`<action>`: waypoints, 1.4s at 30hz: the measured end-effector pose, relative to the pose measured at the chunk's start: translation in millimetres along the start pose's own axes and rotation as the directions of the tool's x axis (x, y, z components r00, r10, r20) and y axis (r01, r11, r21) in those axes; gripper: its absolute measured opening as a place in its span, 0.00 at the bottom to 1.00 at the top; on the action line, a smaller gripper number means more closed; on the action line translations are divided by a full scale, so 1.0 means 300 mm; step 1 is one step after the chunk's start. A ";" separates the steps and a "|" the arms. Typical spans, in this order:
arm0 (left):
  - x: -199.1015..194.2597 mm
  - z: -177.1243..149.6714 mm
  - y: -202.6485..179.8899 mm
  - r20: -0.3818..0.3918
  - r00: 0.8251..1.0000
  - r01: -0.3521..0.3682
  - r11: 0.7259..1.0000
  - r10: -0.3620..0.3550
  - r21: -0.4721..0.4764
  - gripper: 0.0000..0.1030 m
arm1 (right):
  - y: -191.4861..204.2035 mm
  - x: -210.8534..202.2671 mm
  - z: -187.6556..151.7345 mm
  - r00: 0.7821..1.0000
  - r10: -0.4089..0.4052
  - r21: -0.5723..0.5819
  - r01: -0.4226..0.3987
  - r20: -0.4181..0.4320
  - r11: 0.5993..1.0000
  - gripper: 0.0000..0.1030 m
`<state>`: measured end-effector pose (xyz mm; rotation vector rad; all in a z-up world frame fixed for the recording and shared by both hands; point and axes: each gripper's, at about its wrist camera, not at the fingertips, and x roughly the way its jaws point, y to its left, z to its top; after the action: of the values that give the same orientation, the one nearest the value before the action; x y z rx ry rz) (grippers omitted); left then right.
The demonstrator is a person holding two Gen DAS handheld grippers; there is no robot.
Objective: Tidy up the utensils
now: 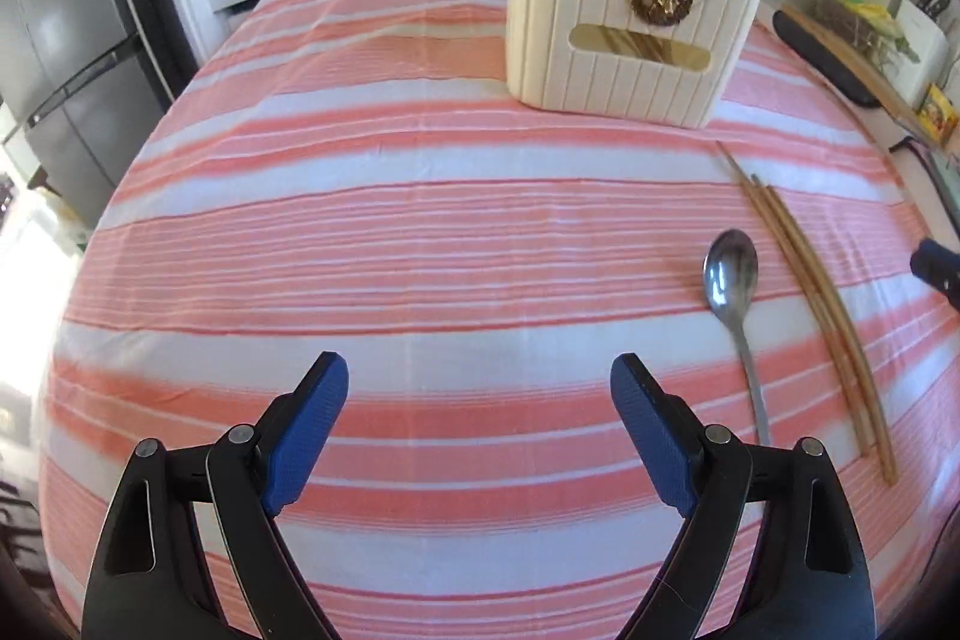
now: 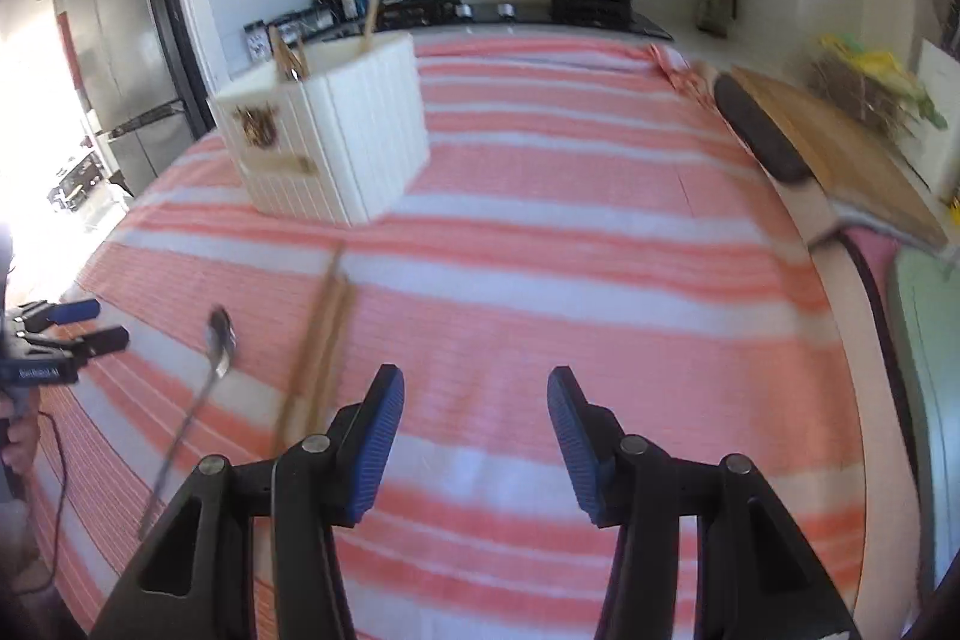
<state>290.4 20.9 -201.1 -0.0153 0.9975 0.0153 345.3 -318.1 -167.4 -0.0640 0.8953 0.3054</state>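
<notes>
Clearly both grippers are empty: the left gripper [image 1: 480, 388] and the right gripper [image 2: 474, 400] hang over the striped cloth [image 1: 360, 250] on the counter with jaws spread wide, nothing between the ribbed blue pads [image 1: 312, 424]. A steel spoon [image 1: 735, 310], bowl up and glossy, lies beside a bundle of slim wooden chopsticks [image 1: 810, 292], both loose and flat, probably awaiting sorting. The cream ribbed utensil holder [image 1: 624, 34] (a gold ornament on its face) stands upright farther back, already holding several chopsticks, so it is likely where they belong.
</notes>
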 end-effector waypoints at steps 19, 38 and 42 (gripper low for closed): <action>-0.022 -0.063 -0.110 0.025 0.999 0.025 0.999 -0.026 0.033 0.88 | -0.029 -0.026 -0.205 0.999 -0.049 0.081 0.050 -0.018 0.995 0.49; 0.053 -0.063 -0.279 0.046 0.998 0.032 0.997 -0.035 0.064 0.92 | 0.160 0.056 -0.067 0.988 0.130 -0.029 -0.133 -0.084 0.991 0.49; 0.054 -0.064 -0.265 0.048 0.998 0.030 0.998 -0.033 0.058 0.93 | 0.217 0.117 -0.069 0.982 0.130 -0.076 -0.141 -0.136 0.987 0.34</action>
<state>284.7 -58.8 -224.6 0.0215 0.9480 -0.0416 331.4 -251.3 -202.8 -0.1027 1.0188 0.4710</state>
